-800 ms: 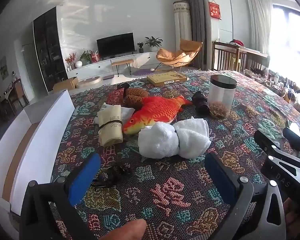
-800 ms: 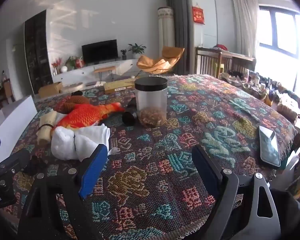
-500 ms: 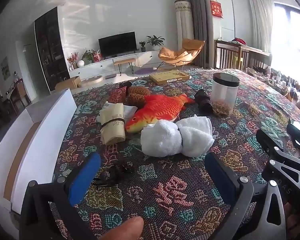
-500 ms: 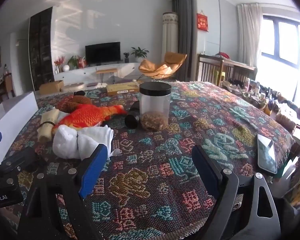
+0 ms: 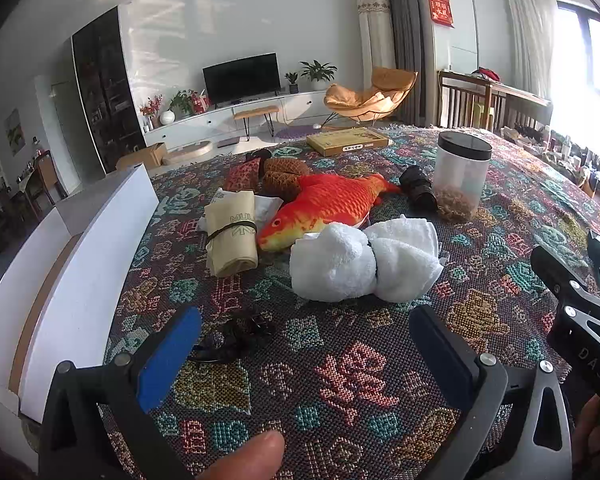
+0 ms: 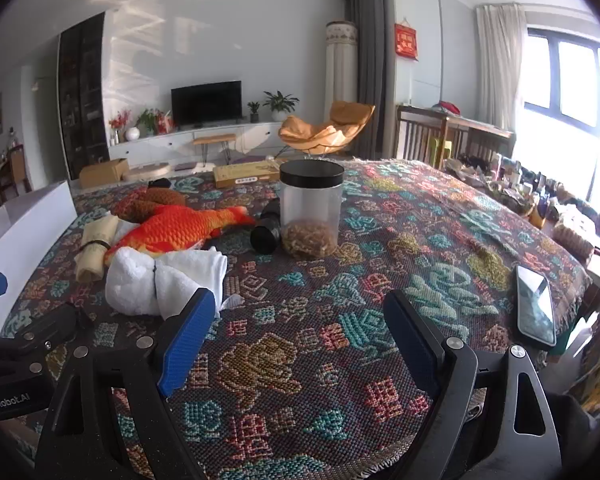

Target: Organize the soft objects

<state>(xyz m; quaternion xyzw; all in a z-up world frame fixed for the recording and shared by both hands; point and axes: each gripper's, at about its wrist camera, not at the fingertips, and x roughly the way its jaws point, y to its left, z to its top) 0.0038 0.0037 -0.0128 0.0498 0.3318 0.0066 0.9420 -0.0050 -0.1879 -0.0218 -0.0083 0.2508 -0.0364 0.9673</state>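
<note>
Both grippers, left gripper [image 5: 304,344] and right gripper [image 6: 300,332], are hovering with fingers released and empty, likely approaching the white rolled terry towel [image 5: 364,262] on the counter.

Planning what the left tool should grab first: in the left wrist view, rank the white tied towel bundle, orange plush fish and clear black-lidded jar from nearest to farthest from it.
1. White tied towel bundle: straight ahead of the left tool.
2. Orange plush fish: just behind the bundle.
3. Clear black-lidded jar: far right.

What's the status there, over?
Left gripper open, empty. Right gripper open, empty. White tied towel untouched on the patterned cloth, ahead of both. Black cord tangle near left gripper.
</note>
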